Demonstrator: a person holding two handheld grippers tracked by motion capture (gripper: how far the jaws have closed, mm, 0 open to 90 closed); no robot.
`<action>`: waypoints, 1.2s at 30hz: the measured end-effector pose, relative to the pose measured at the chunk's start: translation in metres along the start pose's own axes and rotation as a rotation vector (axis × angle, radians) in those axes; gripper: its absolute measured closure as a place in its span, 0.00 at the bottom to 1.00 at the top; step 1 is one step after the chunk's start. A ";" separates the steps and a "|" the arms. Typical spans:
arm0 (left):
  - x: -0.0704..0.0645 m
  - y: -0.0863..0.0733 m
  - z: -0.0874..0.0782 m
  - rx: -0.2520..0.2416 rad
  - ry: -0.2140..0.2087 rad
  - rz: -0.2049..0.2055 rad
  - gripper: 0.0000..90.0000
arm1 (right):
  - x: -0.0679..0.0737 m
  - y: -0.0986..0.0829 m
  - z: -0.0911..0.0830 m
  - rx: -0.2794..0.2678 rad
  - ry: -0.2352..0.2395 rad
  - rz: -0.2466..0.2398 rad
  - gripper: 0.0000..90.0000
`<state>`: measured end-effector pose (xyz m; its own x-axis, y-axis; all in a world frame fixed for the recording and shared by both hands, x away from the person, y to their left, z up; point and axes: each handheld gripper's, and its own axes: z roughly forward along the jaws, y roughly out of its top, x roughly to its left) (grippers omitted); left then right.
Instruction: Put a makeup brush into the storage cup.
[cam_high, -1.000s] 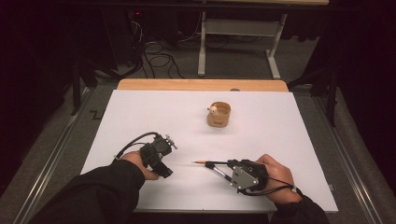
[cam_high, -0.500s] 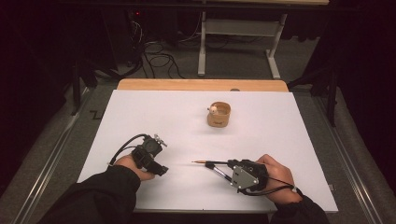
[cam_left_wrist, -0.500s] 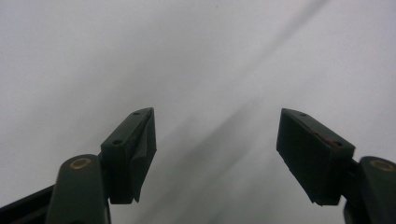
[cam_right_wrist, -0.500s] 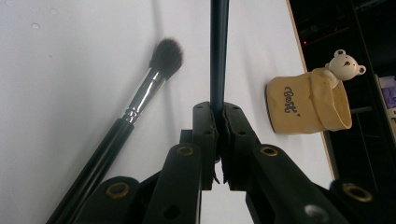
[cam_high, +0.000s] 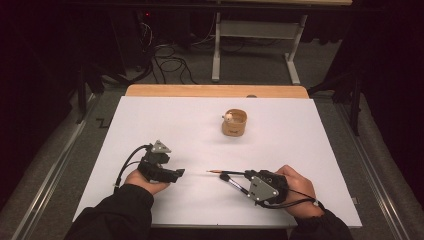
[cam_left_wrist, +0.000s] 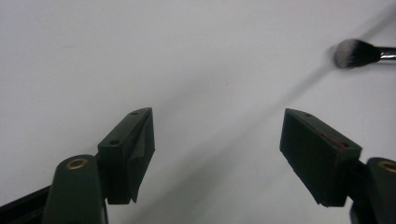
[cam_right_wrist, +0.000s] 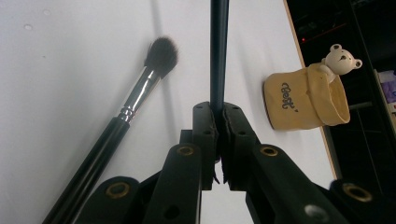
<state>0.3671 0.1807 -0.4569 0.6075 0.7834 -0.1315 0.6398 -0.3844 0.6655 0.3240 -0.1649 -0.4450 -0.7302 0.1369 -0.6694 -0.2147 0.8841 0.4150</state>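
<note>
On the white table, my right gripper (cam_high: 246, 176) (cam_right_wrist: 218, 109) is shut on a thin dark pencil (cam_high: 222, 172) (cam_right_wrist: 218, 51) that points left, away from its jaws. A black-handled makeup brush (cam_high: 234, 184) (cam_right_wrist: 135, 100) lies flat on the table just beside that gripper, on the person's side. My left gripper (cam_high: 179, 173) (cam_left_wrist: 217, 114) rests low at the front left, open, with nothing between its jaws. It faces the brush's soft head (cam_left_wrist: 357, 52). A tan holder with a small bear figure (cam_high: 234, 123) (cam_right_wrist: 306, 100) stands upright farther back.
The white table top (cam_high: 150, 120) has a wooden strip (cam_high: 215, 90) along its far edge. Beyond it are grey table legs (cam_high: 216, 47) and cables (cam_high: 167, 62) on the floor. Dark sleeves (cam_high: 112, 215) come in from the bottom.
My left gripper has drawn a little to the left, away from the pencil tip. The right gripper, pencil, brush and holder have stayed put.
</note>
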 end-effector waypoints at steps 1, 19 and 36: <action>0.000 -0.001 0.000 -0.019 0.004 0.007 0.29 | 0.000 0.000 0.000 -0.002 0.001 0.001 0.97; -0.001 -0.025 0.002 -0.215 0.012 -0.029 0.28 | -0.003 -0.005 0.001 -0.008 -0.013 0.053 0.97; 0.000 -0.034 -0.006 -0.377 -0.017 -0.054 0.19 | -0.009 -0.015 0.007 -0.025 -0.014 0.240 0.97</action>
<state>0.3426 0.1971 -0.4756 0.5874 0.7883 -0.1834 0.4546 -0.1339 0.8806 0.3383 -0.1761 -0.4500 -0.7531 0.3484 -0.5581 -0.0522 0.8140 0.5786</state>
